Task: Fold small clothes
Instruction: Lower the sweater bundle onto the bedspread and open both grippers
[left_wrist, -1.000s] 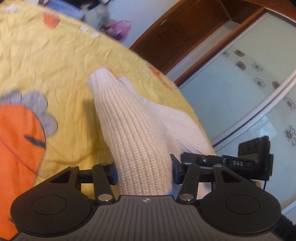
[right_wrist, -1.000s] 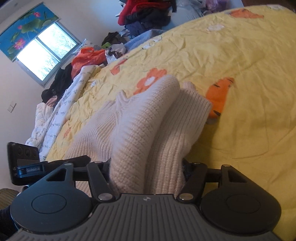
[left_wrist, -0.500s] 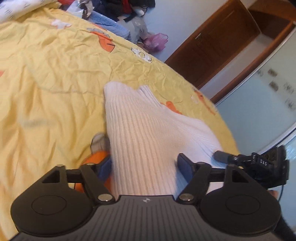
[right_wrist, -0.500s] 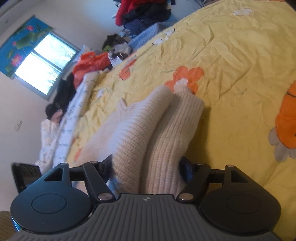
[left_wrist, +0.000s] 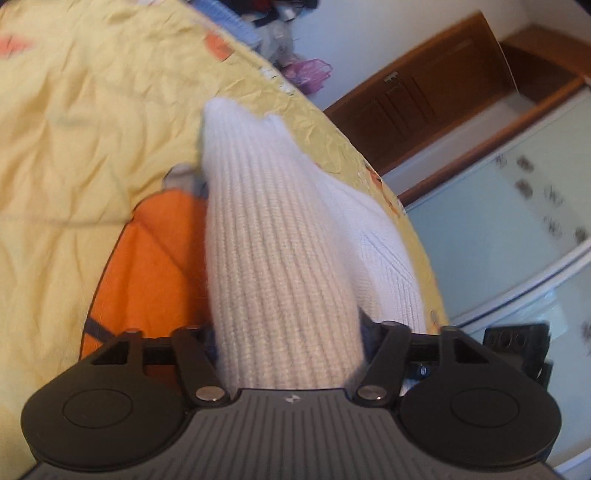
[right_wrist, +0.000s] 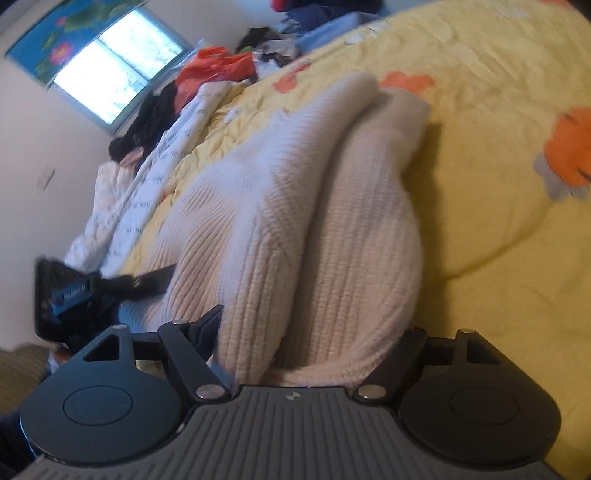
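Observation:
A cream ribbed knit sweater (left_wrist: 280, 258) lies bunched over the yellow bedspread (left_wrist: 74, 129). My left gripper (left_wrist: 288, 343) is shut on one end of it; the knit runs forward from between the jaws. In the right wrist view the same sweater (right_wrist: 295, 221) is folded in two thick ridges. My right gripper (right_wrist: 314, 347) is shut on its near edge. The fingertips of both grippers are hidden by the knit. The left gripper also shows in the right wrist view (right_wrist: 74, 291), at the sweater's left side.
The bedspread has orange flower prints (right_wrist: 569, 147) and a large orange patch (left_wrist: 147, 266). Piled clothes (right_wrist: 221, 66) lie at the far end of the bed, under a window (right_wrist: 118, 74). A wooden wardrobe (left_wrist: 424, 103) and glass sliding doors (left_wrist: 498, 229) stand beyond the bed edge.
Both grippers have moved with the sweater still held. The sweater now fills more of the right wrist view, and the orange patch has come beside it in the left wrist view.

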